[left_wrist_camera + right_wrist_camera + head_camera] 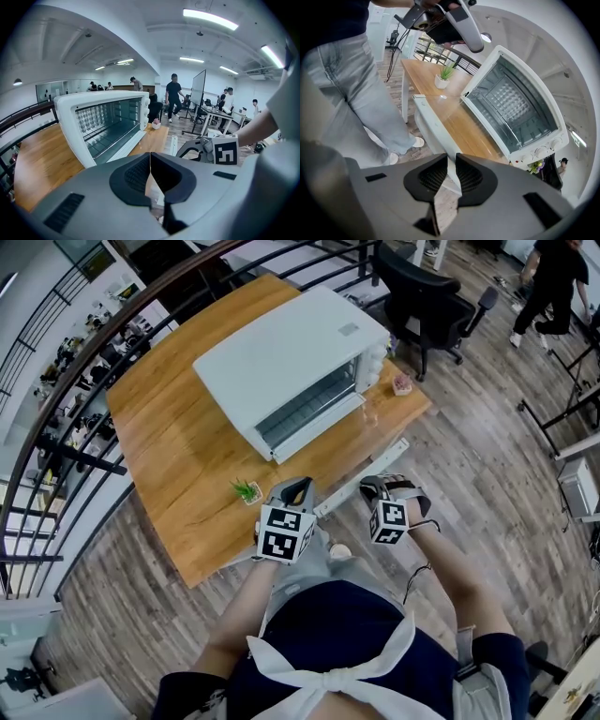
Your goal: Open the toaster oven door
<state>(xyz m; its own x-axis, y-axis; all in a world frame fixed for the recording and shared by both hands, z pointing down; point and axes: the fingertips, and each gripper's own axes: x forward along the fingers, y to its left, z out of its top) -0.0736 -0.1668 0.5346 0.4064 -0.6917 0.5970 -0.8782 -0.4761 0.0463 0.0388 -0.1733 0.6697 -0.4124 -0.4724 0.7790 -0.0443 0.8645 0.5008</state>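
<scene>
A white toaster oven [291, 362] stands on the wooden table [178, 446]. Its glass door [117, 145] lies folded down flat, and the bare inside with its rack [513, 108] shows. Both grippers hang off the table's near edge, well short of the oven. My left gripper [298, 489] [150, 155] is shut with nothing between its jaws. On the right, my other gripper [380, 487] [452, 160] has its jaws a narrow gap apart and holds nothing. The left gripper view also catches the right gripper [213, 149].
A long white bar [364, 476] runs along the table's near edge. A small green plant [247, 491] sits near the left gripper; a pink flower pot [401, 383] stands by the oven's right end. A black railing [56, 381] curves behind; an office chair [427, 296] and a person [553, 277] are beyond.
</scene>
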